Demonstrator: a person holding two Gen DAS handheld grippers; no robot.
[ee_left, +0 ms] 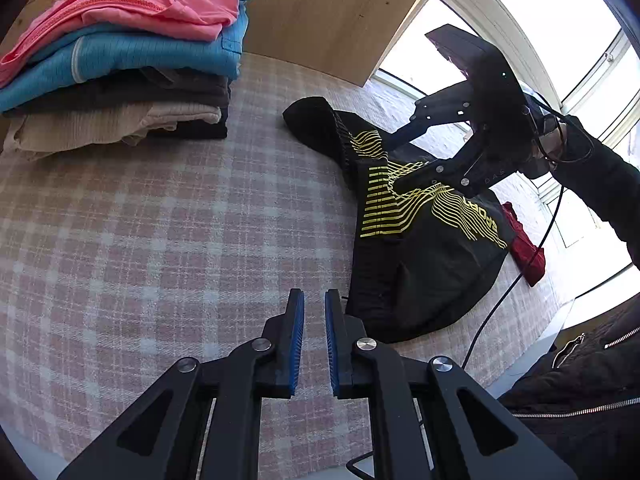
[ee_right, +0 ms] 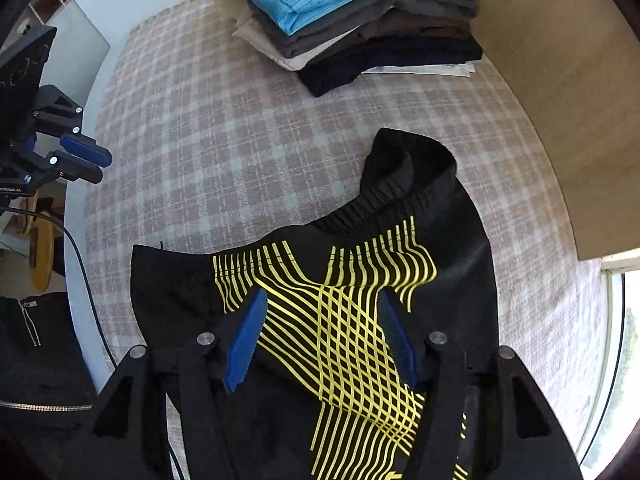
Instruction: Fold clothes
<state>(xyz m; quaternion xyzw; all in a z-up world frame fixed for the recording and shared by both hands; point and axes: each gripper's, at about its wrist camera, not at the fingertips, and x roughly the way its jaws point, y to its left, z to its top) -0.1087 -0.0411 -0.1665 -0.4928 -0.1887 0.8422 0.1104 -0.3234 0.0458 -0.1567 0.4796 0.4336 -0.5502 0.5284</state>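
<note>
Black linked arms with silver screws and blue ribbed pads are seen on the left tongs [ee_left: 314, 344] and right tongs [ee_right: 322, 340]; a black sleeve [ee_left: 600, 184] is worn.

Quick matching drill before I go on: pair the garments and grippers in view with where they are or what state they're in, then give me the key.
Things:
1. pink top
2. black shorts with yellow lines
3. red garment
4. left gripper

Places or states:
A. lying beyond the black shorts, on the window side
B. jaws narrowly apart, nothing between them, over the checked cloth
C. top of the folded stack
D. spread unfolded under the open right gripper

Pairs: 1-C, 2-D, 3-A, 4-B
</note>
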